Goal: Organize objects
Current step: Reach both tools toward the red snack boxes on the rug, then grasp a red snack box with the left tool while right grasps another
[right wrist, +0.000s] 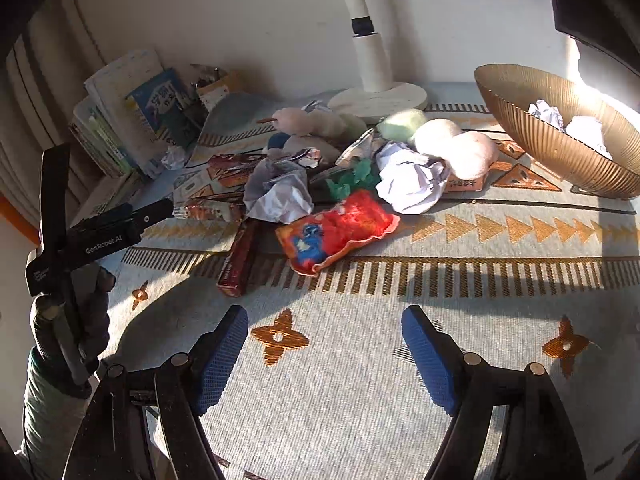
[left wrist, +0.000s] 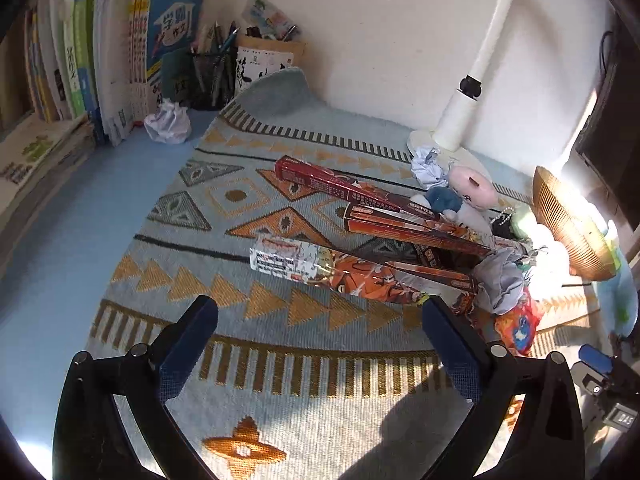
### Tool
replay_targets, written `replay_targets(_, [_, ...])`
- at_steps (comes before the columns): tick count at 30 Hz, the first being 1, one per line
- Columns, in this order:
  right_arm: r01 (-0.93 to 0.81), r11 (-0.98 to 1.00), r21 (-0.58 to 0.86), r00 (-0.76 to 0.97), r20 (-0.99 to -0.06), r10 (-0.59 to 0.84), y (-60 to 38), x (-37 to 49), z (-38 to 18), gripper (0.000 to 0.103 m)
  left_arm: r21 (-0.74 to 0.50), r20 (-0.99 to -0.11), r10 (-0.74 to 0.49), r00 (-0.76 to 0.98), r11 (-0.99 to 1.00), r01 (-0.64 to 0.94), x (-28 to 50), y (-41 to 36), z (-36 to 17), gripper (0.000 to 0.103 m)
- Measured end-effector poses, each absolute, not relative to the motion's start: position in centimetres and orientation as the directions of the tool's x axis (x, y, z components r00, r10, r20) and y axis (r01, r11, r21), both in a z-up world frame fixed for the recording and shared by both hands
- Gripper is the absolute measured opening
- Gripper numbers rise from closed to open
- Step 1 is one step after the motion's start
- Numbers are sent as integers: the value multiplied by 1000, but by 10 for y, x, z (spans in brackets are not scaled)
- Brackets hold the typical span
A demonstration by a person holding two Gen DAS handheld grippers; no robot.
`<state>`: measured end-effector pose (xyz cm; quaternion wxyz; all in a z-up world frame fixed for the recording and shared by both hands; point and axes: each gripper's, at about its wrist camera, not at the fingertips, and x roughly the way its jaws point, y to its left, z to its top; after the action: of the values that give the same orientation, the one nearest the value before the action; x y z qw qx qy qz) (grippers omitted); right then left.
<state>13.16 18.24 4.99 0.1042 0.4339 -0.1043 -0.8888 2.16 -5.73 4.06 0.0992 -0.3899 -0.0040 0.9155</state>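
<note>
A heap of things lies on the patterned mat. Three long printed boxes lie side by side, the nearest one just beyond my left gripper, which is open and empty above the mat. Crumpled paper balls, plush toys and a red snack bag lie in the heap. My right gripper is open and empty, hovering over the mat in front of the red bag. The left gripper's body shows in the right wrist view, at the left.
A gold ribbed bowl holding paper balls stands at the right. A white lamp base stands at the back. Books and a pen holder line the back left, with a paper ball beside them.
</note>
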Motion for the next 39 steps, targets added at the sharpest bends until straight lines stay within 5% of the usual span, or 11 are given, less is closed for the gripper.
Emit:
replay_targets(4, [131,-947,293,-530,-787,-317,137,107,44,68,161,-698,172,-696,-908,-386,6,-45,56,102])
replay_targets(11, [73,-968,239,-514,-823,-242,108,82,27,59,210,-843,212,-494,-716,-666,-35,-17,25,100])
replay_targets(15, [83,-981,173,-523,-831,-191,102,81,26,20,197,-857,233,-460,-676,-710,-36,-13,21,67])
replay_targets(16, [89,-979,181,-519,-831,-201,108,81,25,19,188,-861,238,-450,-672,-716,-34,-13,22,56])
replay_targets(20, [128,-972,198,-510,-827,-236,119,98,29,19,177,-855,270,-442,-649,-740,-9,-15,27,37])
replay_targets(26, [243,-957,162,-494,-828,-266,138,153,33,19,75,-875,271,-401,-743,-665,46,-26,36,23])
replay_targets(33, [239,-960,145,-452,-858,-242,152,174,25,23,-115,-867,375,-328,-791,-601,112,-36,40,22])
replay_targets(35, [212,-959,185,-460,-847,-266,152,163,27,25,-141,-858,390,-334,-804,-578,116,-31,39,38])
replay_targets(39, [185,-974,128,-514,-832,-207,139,147,30,28,-135,-854,377,-359,-826,-548,104,-20,33,38])
